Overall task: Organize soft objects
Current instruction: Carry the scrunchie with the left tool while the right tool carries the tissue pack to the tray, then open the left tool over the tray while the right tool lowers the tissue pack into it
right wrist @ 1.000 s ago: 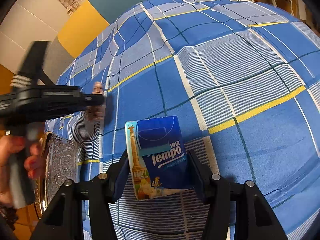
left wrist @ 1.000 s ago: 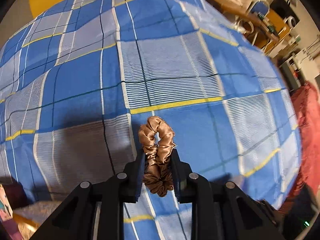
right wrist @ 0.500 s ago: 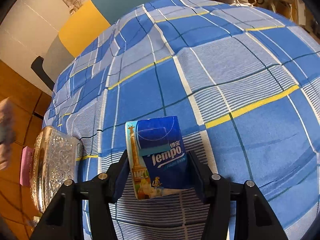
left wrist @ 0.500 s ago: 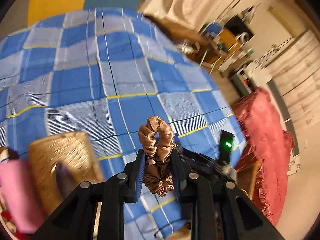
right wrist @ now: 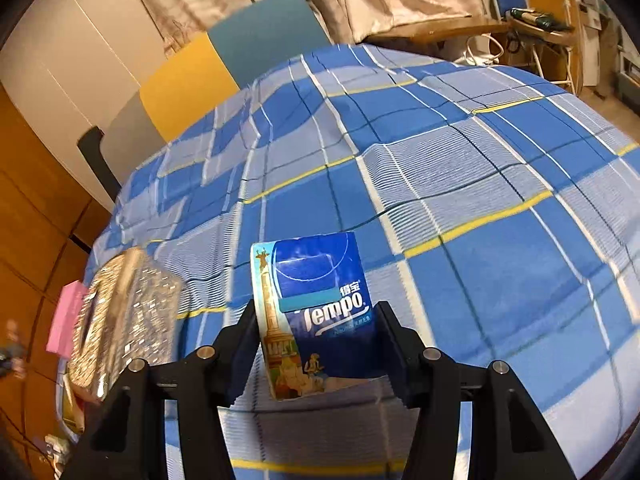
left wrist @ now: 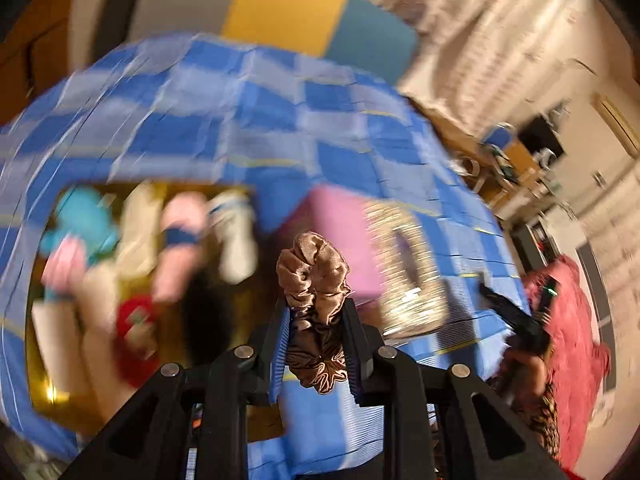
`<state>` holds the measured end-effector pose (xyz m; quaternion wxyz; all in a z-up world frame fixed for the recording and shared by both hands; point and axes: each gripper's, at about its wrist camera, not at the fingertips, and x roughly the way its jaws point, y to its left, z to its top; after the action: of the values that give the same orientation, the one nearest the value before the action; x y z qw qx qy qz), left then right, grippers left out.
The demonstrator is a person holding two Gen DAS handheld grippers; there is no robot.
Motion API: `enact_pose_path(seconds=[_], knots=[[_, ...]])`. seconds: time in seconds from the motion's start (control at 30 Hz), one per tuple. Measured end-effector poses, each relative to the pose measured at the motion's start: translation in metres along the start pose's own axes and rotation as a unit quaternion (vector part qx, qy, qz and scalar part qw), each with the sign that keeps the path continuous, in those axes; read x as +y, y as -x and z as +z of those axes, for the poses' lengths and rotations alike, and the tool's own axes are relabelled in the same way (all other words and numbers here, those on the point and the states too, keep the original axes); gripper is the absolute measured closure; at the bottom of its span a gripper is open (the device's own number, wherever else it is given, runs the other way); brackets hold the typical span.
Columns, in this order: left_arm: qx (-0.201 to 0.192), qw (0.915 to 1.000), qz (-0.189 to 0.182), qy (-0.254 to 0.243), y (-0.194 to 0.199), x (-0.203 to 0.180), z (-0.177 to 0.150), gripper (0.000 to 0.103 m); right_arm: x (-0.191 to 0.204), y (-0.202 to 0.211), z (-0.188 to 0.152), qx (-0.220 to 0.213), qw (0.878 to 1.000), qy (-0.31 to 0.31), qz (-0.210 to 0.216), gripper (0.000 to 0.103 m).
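Left wrist view: left gripper [left wrist: 316, 328] squeezes brown scrunchie [left wrist: 314, 280], hanging over gold box [left wrist: 44, 396] full of soft things. Move slow, get right above free spot, then let go. Right gripper [right wrist: 316, 344] hugs blue tissue pack [right wrist: 316, 308] above checked blanket [right wrist: 480, 200]; hold tight, wait for turn.
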<state>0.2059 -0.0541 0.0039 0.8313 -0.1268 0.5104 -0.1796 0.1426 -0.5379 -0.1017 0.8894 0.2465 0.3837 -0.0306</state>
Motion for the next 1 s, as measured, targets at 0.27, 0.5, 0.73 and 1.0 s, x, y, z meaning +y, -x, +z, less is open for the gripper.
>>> enact_pose_path(seconds=[0.27, 0.5, 0.73, 1.0], knots=[[0.031, 0.9967, 0.069, 0.032, -0.045, 0.068, -0.027, 0.079, 0.037, 0.049, -0.039, -0.033, 0.999, 0.026, 0.016, 0.046], [0.051, 0.9924, 0.111, -0.007, -0.069, 0.078, -0.036, 0.071, 0.088, 0.086, -0.049, -0.062, 0.995, 0.059, 0.054, 0.046], [0.012, 0.9948, 0.097, -0.028, -0.041, 0.067, -0.050, 0.059, 0.147, 0.107, -0.059, -0.069, 0.987, 0.096, 0.113, 0.046], [-0.050, 0.9975, 0.048, -0.012, -0.003, 0.075, -0.062, 0.059, 0.239, 0.090, -0.085, -0.023, 0.967, 0.160, 0.197, 0.046]])
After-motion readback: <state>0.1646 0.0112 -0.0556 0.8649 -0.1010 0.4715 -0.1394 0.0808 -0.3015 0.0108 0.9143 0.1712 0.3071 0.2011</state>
